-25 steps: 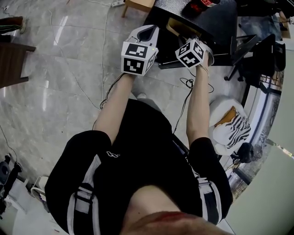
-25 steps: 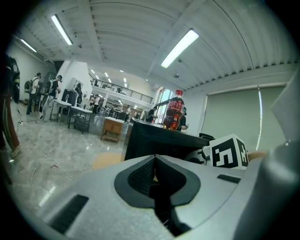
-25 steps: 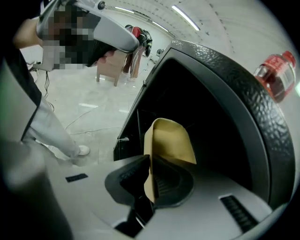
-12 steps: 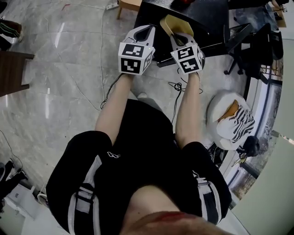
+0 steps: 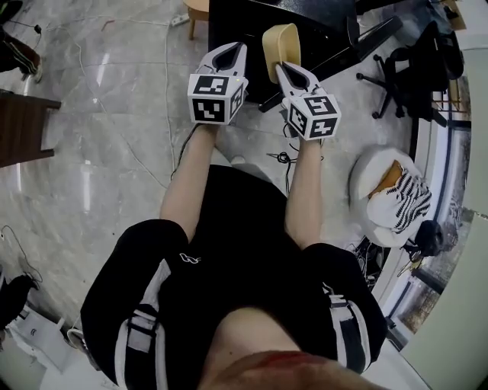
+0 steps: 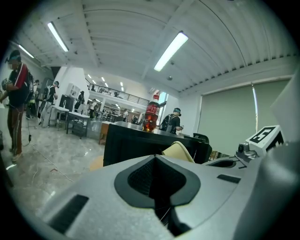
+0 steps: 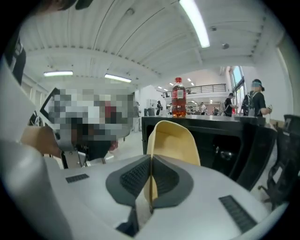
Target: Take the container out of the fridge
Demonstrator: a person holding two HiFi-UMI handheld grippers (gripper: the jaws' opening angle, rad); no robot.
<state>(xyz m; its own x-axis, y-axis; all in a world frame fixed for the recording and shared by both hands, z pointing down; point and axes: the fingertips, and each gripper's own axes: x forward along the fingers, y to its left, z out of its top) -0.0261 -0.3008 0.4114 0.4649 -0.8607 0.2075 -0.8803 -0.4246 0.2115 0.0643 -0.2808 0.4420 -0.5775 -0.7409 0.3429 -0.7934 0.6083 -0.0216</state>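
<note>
The container (image 5: 279,44) is a pale yellow tub. My right gripper (image 5: 287,68) is shut on its wall and holds it up in front of the black fridge (image 5: 236,23). In the right gripper view the tub's rim (image 7: 171,140) stands upright between the closed jaws of the right gripper (image 7: 151,158). My left gripper (image 5: 229,50) hangs beside it to the left, shut with nothing in it. In the left gripper view the jaws of the left gripper (image 6: 157,158) meet, and the tub (image 6: 180,151) shows just past them.
A red-labelled bottle (image 7: 177,97) stands on top of the fridge. A black office chair (image 5: 412,68) is at the right, and a white round seat with striped cloth (image 5: 389,198) lies below it. Cables (image 5: 282,156) trail on the marble floor. A dark wooden table (image 5: 23,126) is at the left.
The right gripper has drawn the tub back out from the fridge front, so more of it shows. Both grippers sit higher in the head view.
</note>
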